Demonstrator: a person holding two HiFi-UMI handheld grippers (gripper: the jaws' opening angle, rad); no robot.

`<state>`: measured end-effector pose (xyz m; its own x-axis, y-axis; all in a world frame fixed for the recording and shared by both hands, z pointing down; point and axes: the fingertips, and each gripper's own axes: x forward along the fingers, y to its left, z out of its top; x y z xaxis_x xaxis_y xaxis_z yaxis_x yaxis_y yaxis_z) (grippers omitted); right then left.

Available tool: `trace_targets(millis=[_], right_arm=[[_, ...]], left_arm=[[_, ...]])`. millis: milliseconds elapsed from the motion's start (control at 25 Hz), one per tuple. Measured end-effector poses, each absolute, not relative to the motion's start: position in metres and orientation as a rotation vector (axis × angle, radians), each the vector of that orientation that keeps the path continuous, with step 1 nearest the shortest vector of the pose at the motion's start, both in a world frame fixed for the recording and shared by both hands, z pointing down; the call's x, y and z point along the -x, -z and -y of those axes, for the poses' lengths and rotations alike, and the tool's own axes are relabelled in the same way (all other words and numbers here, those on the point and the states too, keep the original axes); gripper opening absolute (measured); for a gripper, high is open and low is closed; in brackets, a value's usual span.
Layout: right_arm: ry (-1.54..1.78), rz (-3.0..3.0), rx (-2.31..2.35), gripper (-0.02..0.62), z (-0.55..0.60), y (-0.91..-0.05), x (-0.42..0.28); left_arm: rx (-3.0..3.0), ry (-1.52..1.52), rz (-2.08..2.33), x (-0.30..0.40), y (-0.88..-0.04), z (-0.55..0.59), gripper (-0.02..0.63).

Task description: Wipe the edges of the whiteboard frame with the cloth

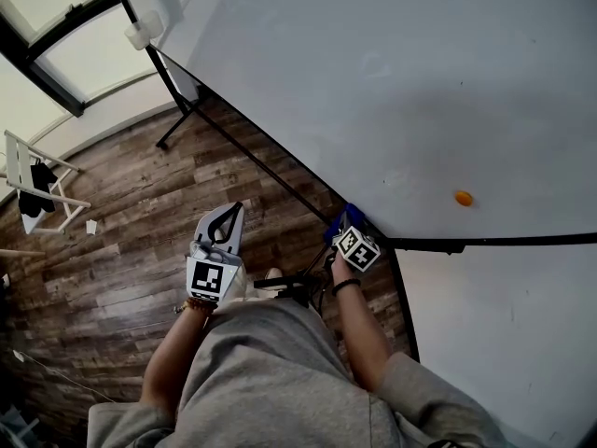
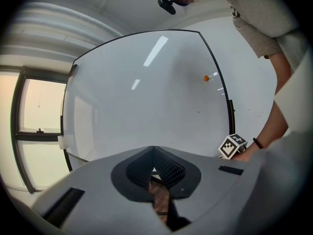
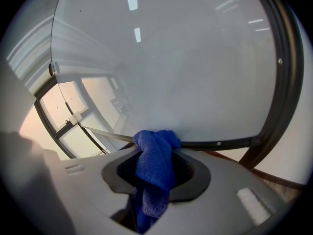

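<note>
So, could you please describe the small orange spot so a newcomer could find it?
Find the big whiteboard. Near its dark frame edge, right of the blue cloth, sits the orange spot. It is the only coloured mark on the board.

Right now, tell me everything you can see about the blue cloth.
The blue cloth is a bright blue, knit-textured fabric, probably microfibre, bunched and folded rather than spread flat. The right gripper is shut on it: the middle is pinched between the jaws, a rounded wad sticks out past the tips, and a loose tail trails back behind them. The wad rests against the dark whiteboard frame along one edge, close to a corner. Nothing else appears to touch it.
</note>
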<state>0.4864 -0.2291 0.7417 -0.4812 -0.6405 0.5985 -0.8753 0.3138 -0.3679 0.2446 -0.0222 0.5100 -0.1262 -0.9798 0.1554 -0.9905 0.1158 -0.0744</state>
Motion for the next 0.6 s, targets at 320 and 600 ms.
trace_targets(millis=[320,600], right_arm=[[-0.971,2.236,-1.345,0.140,0.227,-0.742,-0.470],[-0.980,2.261,-1.321,0.140,0.227,-0.742,-0.452]], left_arm=[[-2.009,-0.236,2.307,-0.232,-0.506,0.017,0.009],[-2.007,-0.239,2.330,-0.217,-0.502,0.016,0.008]])
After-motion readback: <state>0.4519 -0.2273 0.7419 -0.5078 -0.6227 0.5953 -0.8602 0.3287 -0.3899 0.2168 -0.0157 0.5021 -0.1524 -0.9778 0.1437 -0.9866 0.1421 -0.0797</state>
